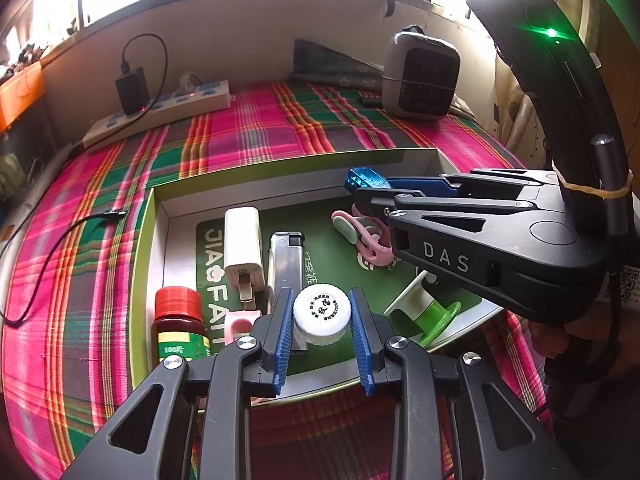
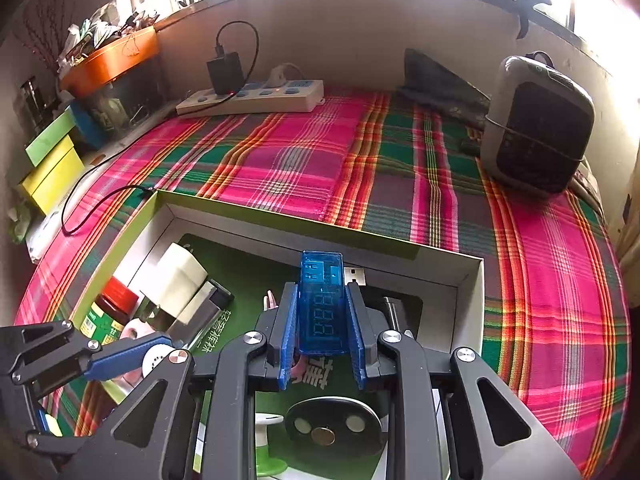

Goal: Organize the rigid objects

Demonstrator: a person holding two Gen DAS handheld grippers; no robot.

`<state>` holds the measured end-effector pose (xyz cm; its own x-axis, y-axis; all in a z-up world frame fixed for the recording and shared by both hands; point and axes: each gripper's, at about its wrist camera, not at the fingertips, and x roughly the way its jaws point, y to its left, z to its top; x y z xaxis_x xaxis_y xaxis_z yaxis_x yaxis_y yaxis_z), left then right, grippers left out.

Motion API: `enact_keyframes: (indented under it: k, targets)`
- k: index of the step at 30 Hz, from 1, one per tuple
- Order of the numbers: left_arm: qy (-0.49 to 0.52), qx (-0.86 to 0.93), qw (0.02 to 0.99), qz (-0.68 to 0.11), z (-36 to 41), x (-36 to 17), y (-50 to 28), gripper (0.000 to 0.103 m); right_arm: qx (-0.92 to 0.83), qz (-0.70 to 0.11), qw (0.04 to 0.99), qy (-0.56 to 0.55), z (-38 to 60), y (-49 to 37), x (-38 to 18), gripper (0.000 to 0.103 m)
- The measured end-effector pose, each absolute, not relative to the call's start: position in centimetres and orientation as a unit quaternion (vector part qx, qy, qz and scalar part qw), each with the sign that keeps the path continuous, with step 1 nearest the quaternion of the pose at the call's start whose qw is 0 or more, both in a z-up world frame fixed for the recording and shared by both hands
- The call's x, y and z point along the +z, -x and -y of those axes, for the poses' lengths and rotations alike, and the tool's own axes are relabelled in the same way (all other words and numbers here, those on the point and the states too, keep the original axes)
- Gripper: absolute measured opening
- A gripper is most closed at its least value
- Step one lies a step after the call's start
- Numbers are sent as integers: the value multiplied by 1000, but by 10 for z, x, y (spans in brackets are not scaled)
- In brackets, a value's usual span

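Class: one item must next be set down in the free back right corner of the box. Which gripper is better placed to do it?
Probably the right gripper: it grips the blue USB meter just above that corner of the box. The left gripper brackets the white bottle at the front.
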<state>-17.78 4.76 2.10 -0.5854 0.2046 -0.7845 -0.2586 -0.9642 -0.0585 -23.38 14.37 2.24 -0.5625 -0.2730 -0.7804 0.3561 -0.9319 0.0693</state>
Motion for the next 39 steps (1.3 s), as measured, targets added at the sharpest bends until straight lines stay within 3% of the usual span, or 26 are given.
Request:
enact_keyframes:
  k: [16,27,31,39]
  targets:
    - [435,891,125,-39,-47,19,178,31,-883,-46,178,-431,-144,234,23,25]
    - [436,891,122,-38,-48,21,176,36,-884,-42,180,-430,-143,233,23,30]
    - [436,891,123,-35,-48,22,175,36,-886,-37,182,-426,-143,230,25,41]
    - [429,895,117,-29,-44,26,168,37,-890,-32,177,-420,-144,222,30,41]
